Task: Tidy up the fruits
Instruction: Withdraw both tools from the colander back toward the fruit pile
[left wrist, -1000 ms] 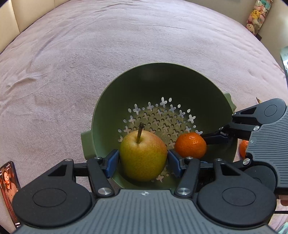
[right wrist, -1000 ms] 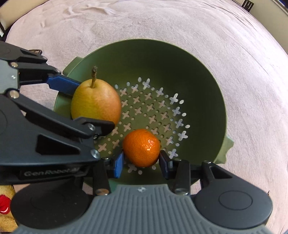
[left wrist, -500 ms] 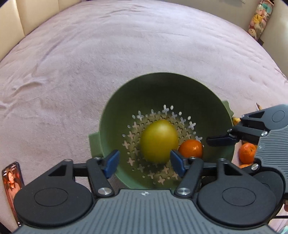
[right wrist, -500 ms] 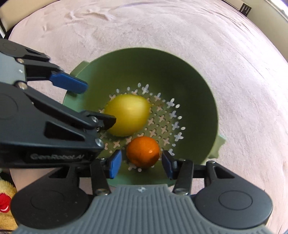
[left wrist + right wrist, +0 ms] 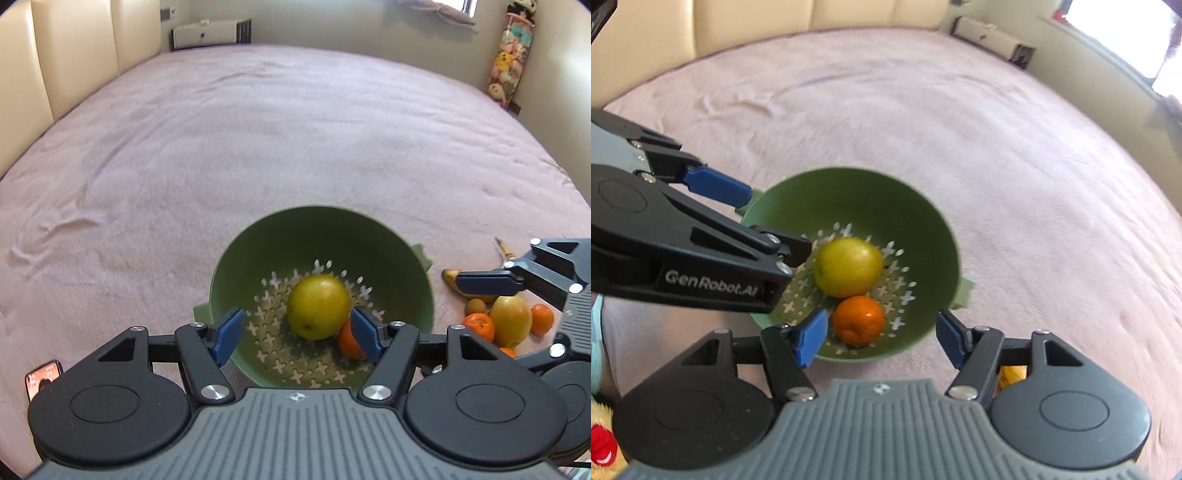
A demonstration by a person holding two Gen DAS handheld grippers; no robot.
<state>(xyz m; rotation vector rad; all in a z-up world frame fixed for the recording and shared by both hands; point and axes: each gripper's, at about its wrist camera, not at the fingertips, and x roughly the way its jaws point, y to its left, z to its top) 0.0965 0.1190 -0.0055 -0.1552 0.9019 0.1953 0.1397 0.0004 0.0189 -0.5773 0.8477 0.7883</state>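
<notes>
Pink bedspread [image 5: 258, 147] stretches ahead of both grippers, and just below them the green colander [image 5: 258, 258] now holds the pear [image 5: 317, 306] and the tangerine [image 5: 858, 319], touching. Both fruits were clamped a second ago; the left gripper [image 5: 297, 334] and right gripper [image 5: 882, 336] have just been opening and stand apart, empty, so two fruits look delivered while a banana [image 5: 452, 277] and more fruit wait beside the right gripper. Once upright, the pear lies tipped, its long axis slanting away from the left gripper, stem hidden.

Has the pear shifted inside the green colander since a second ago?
Yes. The pear has left the near wall of the colander, where it stood upright between the left gripper's pads, and lies over the perforated centre, against the tangerine.
</notes>
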